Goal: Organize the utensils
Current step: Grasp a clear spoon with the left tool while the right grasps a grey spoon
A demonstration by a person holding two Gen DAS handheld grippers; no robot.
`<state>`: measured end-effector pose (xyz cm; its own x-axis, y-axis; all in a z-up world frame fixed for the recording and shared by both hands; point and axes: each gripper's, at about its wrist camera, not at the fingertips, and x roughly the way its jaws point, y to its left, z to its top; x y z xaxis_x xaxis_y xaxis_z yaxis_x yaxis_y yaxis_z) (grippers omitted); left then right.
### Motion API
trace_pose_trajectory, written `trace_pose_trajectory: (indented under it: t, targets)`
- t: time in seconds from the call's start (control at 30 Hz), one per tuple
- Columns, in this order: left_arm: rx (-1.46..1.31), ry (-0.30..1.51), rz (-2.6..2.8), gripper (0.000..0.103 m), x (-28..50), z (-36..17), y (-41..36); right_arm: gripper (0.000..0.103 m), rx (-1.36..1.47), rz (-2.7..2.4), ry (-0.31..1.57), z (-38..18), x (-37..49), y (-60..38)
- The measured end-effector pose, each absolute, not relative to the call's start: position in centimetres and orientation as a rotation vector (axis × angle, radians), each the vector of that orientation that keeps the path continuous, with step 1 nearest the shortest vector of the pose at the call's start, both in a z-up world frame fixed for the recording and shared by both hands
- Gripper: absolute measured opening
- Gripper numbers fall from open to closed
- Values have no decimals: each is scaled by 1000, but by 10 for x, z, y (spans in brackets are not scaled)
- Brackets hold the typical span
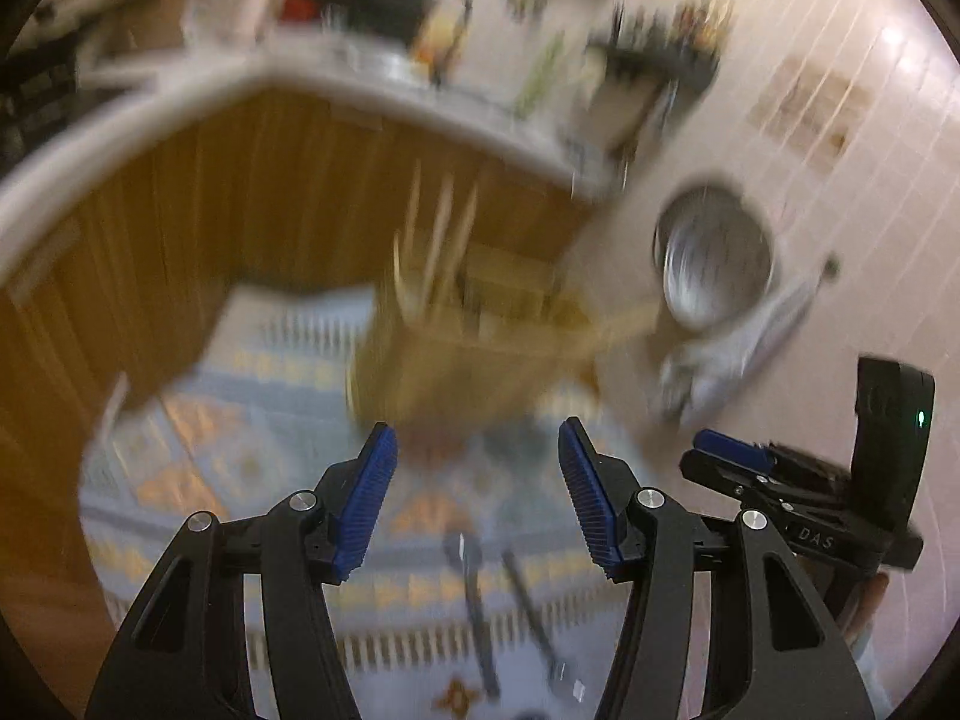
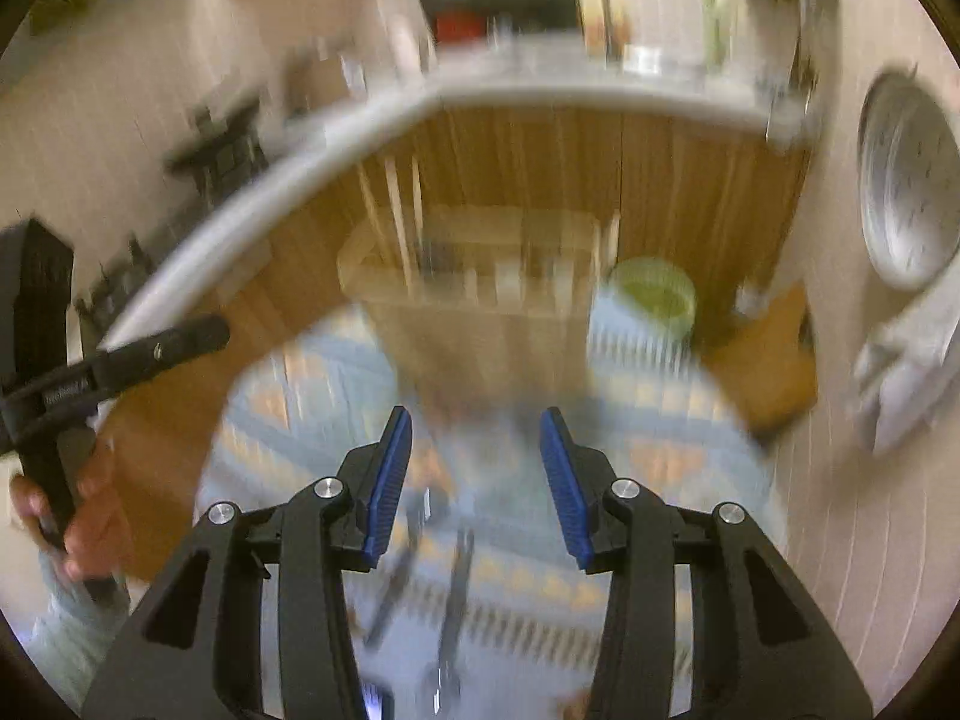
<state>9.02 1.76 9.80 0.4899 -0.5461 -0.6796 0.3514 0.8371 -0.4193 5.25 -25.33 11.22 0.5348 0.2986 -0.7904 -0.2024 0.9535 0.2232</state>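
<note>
Two dark utensils (image 2: 456, 594), lengthwise toward organizer (image 2: 480, 300)

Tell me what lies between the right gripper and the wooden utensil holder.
In the right wrist view, only patterned mat separates the right gripper from the wooden utensil holder.

You have two dark utensils (image 2: 456, 594) lying on one patterned mat (image 2: 648, 420), though blur hides what kind they are. One wooden organizer (image 2: 480, 312) stands behind them with about three pale sticks (image 2: 393, 222) upright in it. One green bowl (image 2: 654, 294) sits beside it. Two tongs are in view, the left tongs (image 1: 477, 498) and the right tongs (image 2: 477, 480).
</note>
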Motion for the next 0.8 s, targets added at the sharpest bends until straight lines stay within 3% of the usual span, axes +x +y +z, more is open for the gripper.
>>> trace_pose_trajectory:
  t: [0.1, 0.23, 0.3, 0.63, 0.8]
  targets:
    - [-175, 1146, -591, 50, 98, 31, -1, 40, 152, 332, 1196, 54, 50, -251]
    - [-160, 1339, -621, 35, 96, -37, -22, 36, 189, 350, 1319, 2, 38, -241]
    - [-88, 1311, -597, 30, 88, -50, -31, 36, 173, 354, 1333, -11, 29, -235]
    - [-9, 1279, -559, 30, 75, -59, -48, 30, 12, 375, 1327, -26, 11, -198]
    - [38, 1259, -523, 31, 76, -53, -58, 14, -138, 353, 1280, -36, -1, -181]
